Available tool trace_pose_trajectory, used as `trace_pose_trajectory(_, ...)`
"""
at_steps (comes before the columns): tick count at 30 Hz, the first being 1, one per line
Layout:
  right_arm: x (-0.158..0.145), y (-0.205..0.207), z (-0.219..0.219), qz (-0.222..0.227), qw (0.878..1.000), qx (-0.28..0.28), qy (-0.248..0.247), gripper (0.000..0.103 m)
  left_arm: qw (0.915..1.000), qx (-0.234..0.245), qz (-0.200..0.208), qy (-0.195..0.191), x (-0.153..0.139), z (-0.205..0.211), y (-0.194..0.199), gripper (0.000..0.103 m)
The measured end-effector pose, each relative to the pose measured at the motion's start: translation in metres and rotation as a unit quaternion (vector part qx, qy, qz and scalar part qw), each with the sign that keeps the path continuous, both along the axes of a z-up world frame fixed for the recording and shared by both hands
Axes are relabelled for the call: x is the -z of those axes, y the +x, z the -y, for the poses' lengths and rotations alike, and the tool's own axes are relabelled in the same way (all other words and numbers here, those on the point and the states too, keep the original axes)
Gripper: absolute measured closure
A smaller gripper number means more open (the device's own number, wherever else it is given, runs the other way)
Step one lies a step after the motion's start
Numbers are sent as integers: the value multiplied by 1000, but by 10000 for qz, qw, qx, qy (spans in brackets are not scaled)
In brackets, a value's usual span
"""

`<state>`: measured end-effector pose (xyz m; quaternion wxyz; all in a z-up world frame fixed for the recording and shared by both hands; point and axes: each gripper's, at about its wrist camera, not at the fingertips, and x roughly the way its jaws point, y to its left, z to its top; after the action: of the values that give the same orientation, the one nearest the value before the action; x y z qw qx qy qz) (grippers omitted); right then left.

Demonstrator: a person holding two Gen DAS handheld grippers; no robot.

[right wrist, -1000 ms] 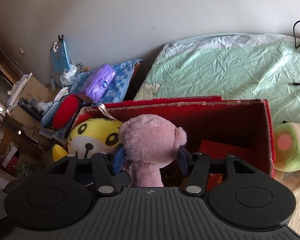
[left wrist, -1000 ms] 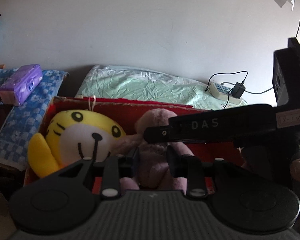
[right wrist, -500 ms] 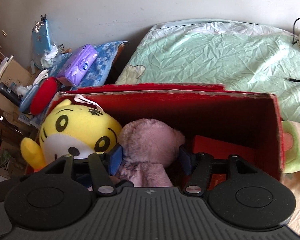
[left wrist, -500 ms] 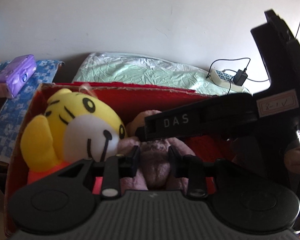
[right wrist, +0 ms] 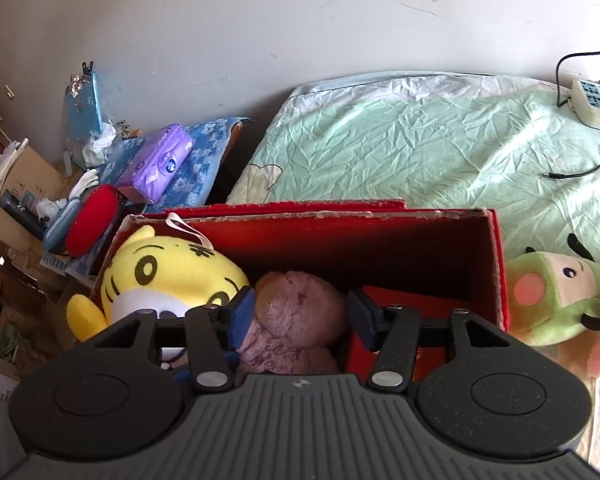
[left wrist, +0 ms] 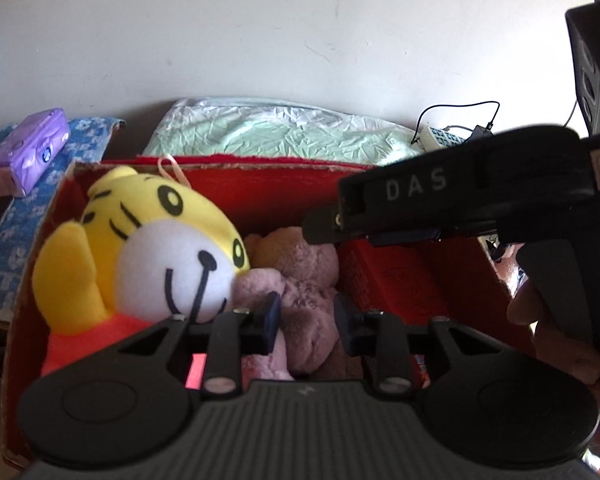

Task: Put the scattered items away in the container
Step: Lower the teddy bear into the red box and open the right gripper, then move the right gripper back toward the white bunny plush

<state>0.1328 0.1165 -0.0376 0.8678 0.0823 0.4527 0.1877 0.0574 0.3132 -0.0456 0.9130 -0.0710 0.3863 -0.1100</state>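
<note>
The right gripper (right wrist: 301, 316) reaches down into the red box (right wrist: 494, 264) with its blue-padded fingers (right wrist: 242, 310) spread on either side of the pink plush bear (right wrist: 296, 320); the left pad sits against the fur, while a gap shows at the right pad, so it no longer squeezes the toy. The left gripper (left wrist: 306, 316) hangs over the same box from the near side, its fingers also parted, framing the lower body of the pink plush bear (left wrist: 300, 280), and I cannot tell whether they touch it. The bear lies inside the box, pressed against the yellow tiger plush (left wrist: 152, 248) that fills the left end, its white loop draped over the back rim. To the bear's right, on the box floor, lies a flat red packet (right wrist: 412, 304). Seen from the left wrist, the black body of the right gripper, lettered "DAS", crosses above the box, with a hand (left wrist: 540, 320) on its grip. Outside the box, just beside its right wall, a green plush toy (right wrist: 560, 300) lies on the bed (right wrist: 400, 144), which has a wrinkled pale green sheet. A white power strip (right wrist: 594, 102) rests by the wall, and off to the left a purple tissue pack (right wrist: 158, 162) sits on a blue patterned cloth.
</note>
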Motion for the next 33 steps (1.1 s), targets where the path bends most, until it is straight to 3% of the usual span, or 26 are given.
trace_pose_trajectory(1, -2, -2, 1, 13, 10000, 58, -48, 48, 10000, -9, 53, -3, -4, -1, -2, 69)
trace_pose_trajectory(4, -7, -7, 6, 20, 9997, 224, -127, 48, 9996, -71, 272, 58, -19, -4, -10, 52)
trace_pose_trajectory(12, -15, -24, 13, 28, 9976, 525, -443, 48, 9979, -219, 483, 360, -40, -2, -25, 46)
trace_pose_trajectory(23, -37, -60, 23, 569, 9923, 628, -907, 47, 9945, -491, 680, 634, -58, 6, -45, 29)
trace_pose_trajectory(33, -48, -79, 67, 828, 9878, 875, -982, 47, 9909, -389, 959, 855, -75, 57, -55, 18)
